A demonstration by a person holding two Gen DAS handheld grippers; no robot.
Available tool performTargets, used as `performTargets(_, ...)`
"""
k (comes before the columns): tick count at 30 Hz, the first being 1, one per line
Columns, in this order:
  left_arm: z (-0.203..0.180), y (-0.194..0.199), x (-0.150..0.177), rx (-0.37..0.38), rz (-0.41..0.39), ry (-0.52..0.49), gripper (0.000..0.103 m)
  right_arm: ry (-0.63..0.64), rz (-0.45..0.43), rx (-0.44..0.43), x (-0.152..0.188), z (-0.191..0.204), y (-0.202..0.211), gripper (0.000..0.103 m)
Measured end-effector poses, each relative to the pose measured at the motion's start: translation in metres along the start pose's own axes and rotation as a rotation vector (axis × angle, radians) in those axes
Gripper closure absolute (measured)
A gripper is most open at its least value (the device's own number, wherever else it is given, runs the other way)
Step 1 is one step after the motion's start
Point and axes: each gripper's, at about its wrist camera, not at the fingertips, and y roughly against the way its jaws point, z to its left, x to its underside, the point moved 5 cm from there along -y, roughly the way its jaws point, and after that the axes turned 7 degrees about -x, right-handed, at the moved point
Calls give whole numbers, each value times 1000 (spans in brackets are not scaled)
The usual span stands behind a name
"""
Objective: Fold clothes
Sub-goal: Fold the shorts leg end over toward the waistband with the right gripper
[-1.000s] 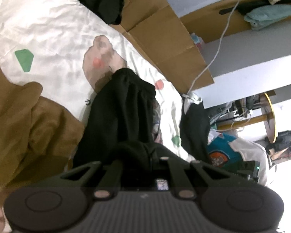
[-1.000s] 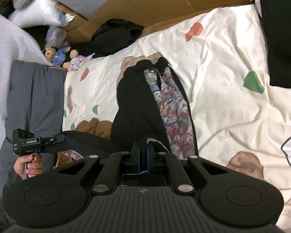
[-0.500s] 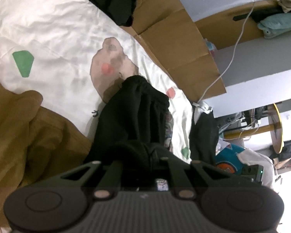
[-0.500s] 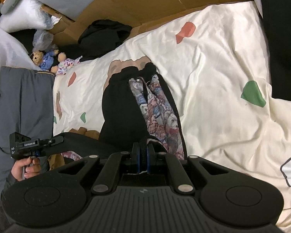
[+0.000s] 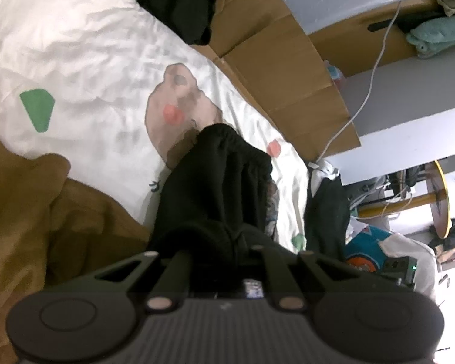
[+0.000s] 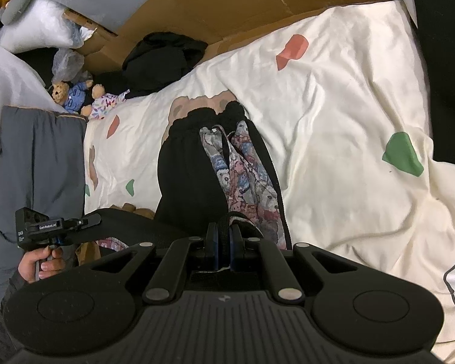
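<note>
We hold the black trousers (image 6: 191, 176) stretched over the bed (image 6: 342, 139): right gripper (image 6: 223, 250) pinching one end, left gripper (image 5: 221, 251) probably pinching the other (fabric hides its fingers). We should lift both ends evenly, clearing the brown blanket (image 5: 30, 212).

Ahead of the fingers lies one pair of black trousers (image 6: 188, 179) with patterned lining. Two small teddy bears (image 6: 68, 94) sit far left of the fingers. Two other black garments: one heap (image 6: 163, 57) beyond the fingers, one (image 6: 446, 69) at far right. One brown garment (image 5: 30, 212) lies left of the fingers.
</note>
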Motion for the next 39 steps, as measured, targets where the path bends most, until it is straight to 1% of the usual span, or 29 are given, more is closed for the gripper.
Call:
performTargets(8, 6, -23, -24, 11, -2, 14, 96, -34, -24, 8, -21, -12, -12, 96)
performTargets(14, 14, -50, -47, -13, 18, 47, 95, -80, -32, 34, -39, -25, -27, 96)
performTargets(16, 19, -61, -52, -17, 18, 94, 94, -110, -51, 31, -45, -31, -32, 94)
performTargets(17, 21, -64, -54, -20, 20, 113, 91, -129, -61, 26, -47, -33, -33, 94)
performTargets(19, 23, -67, -56, -21, 17, 127, 89, -167, -82, 15, -51, -37, -34, 87)
performTargets(20, 22, -66, -57, -18, 15, 123, 86, -174, -90, 7, -51, -37, -33, 85)
performTargets(21, 21, -64, -57, -14, 15, 119, 83, -168, -98, -1, -52, -36, -30, 76)
performTargets(22, 20, -61, -57, -9, 12, 115, 69, -157, -112, -3, -52, -35, -26, 64)
performTargets(23, 19, -55, -57, -6, -2, 107, 50, -143, -129, -1, -52, -34, -21, 60)
performTargets(24, 18, -48, -58, -6, -24, 99, 42, -133, -144, 0, -52, -33, -17, 56)
performTargets(25, 18, -40, -59, -7, -43, 94, 37, -132, -159, -2, -54, -34, -12, 54)
performTargets(28, 20, -18, -58, -32, -86, 60, 37, -129, -184, -4, -54, -38, -2, 53)
performTargets(29, 21, -13, -57, -53, -92, 39, 37, -112, -187, 4, -53, -39, 0, 53)
performTargets(31, 22, -7, -51, -120, -87, -32, 37, -70, -183, 28, -49, -38, 1, 53)
performTargets(37, 21, -16, -29, -168, -52, -172, 38, 66, -130, 104, -35, -39, -11, 52)
performTargets(39, 20, -23, -24, -188, -45, -220, 44, 99, -119, 125, -32, -39, -15, 52)
